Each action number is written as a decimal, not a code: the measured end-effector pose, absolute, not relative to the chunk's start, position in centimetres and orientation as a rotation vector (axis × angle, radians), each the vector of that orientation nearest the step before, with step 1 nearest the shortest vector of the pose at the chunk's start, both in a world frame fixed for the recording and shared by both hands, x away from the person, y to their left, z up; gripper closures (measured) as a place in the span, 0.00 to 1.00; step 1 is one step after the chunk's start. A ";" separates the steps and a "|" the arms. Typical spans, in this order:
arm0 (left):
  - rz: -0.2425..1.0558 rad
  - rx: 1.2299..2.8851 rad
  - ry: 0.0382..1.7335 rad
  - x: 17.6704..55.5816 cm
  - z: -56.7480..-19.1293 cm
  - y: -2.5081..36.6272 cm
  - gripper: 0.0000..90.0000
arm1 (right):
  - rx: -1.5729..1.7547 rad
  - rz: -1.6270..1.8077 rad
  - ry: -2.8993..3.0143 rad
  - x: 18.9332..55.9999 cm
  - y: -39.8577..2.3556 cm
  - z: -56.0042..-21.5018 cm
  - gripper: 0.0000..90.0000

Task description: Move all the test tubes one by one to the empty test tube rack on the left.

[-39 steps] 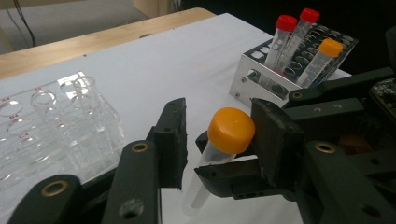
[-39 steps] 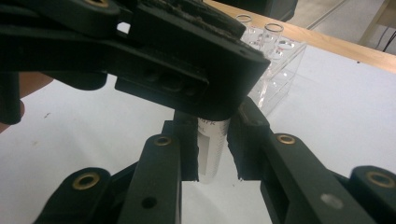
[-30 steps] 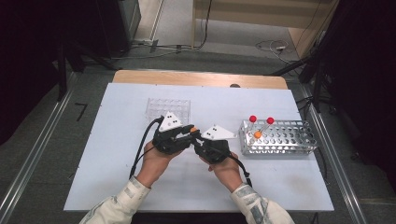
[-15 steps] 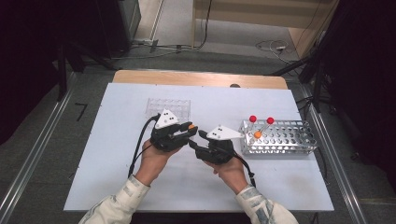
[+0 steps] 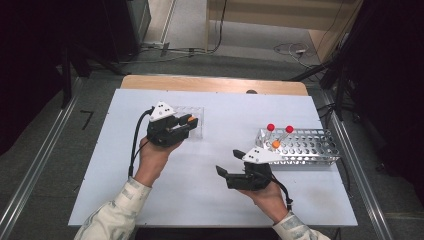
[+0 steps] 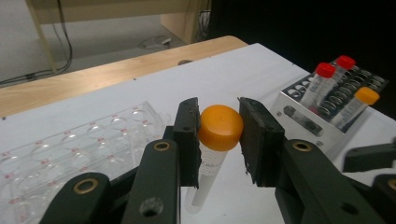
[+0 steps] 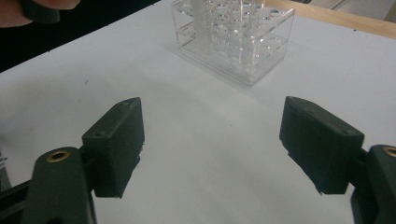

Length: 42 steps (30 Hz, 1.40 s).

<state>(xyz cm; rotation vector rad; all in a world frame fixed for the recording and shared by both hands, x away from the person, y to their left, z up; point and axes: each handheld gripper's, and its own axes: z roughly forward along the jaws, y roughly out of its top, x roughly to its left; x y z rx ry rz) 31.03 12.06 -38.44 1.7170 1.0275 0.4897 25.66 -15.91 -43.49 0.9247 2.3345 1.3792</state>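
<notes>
My left tool (image 5: 186,121) clamps the orange-capped tube (image 6: 219,128) just under its cap, left of centre in the high view, over the near edge of the clear rack (image 5: 196,111). My right tool (image 5: 223,172), lower right of centre, has just been opening and now stands wide with nothing between its jaws. So the handover looks done; I judge that seating this tube in a well of the clear rack remains. Three more capped tubes stand in the metal rack (image 5: 320,150) at right.
</notes>
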 end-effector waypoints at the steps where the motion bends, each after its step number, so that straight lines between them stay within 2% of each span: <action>1: 0.493 1.717 1.031 31.1 -38.4 12.2 0.77 | 0.927 1.383 2.331 25.5 -16.2 -43.4 0.22; 23: 0.595 1.666 1.138 34.9 -36.6 13.9 0.77 | 1.007 1.375 2.307 22.9 -21.2 -44.0 0.22; 42: 0.636 1.674 1.168 36.2 -37.9 13.3 0.77 | 1.021 1.389 2.286 22.9 -21.9 -43.8 0.22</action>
